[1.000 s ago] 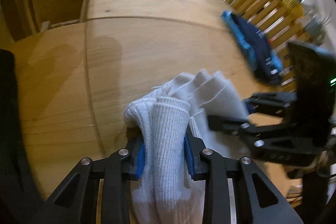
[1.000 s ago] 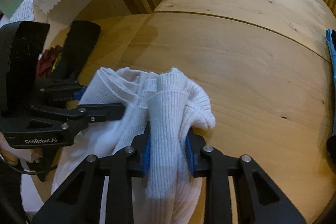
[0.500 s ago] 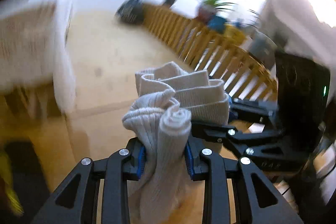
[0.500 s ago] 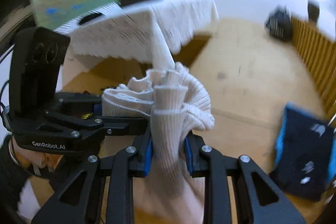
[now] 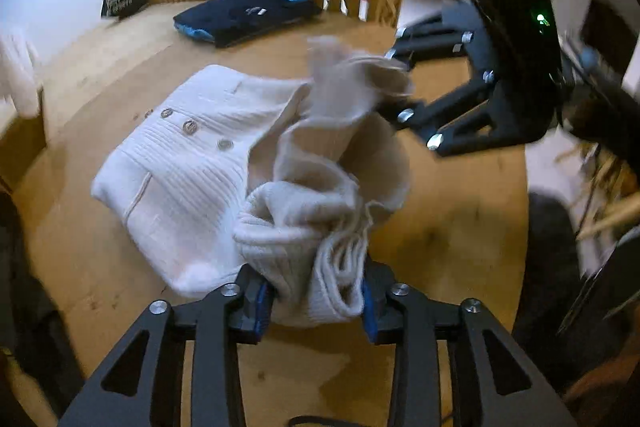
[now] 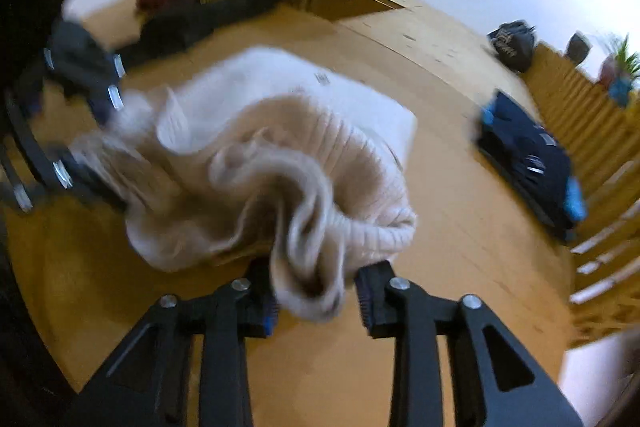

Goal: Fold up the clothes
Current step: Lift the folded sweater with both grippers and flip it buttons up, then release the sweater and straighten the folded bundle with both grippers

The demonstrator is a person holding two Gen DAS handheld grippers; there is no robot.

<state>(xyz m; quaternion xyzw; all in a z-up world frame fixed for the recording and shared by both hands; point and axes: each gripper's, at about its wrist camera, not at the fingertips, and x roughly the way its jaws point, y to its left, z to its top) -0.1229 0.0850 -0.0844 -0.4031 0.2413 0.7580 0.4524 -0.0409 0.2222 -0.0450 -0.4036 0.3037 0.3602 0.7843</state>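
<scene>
- White cardigan (image 5: 192,155) lies on wood table (image 5: 100,267), long axis running toward the navy garment (image 5: 244,13) near the fence.
- L gripper (image 5: 316,301) and R gripper (image 6: 316,301): jaws just opening, knit bunched between, partly open.
</scene>
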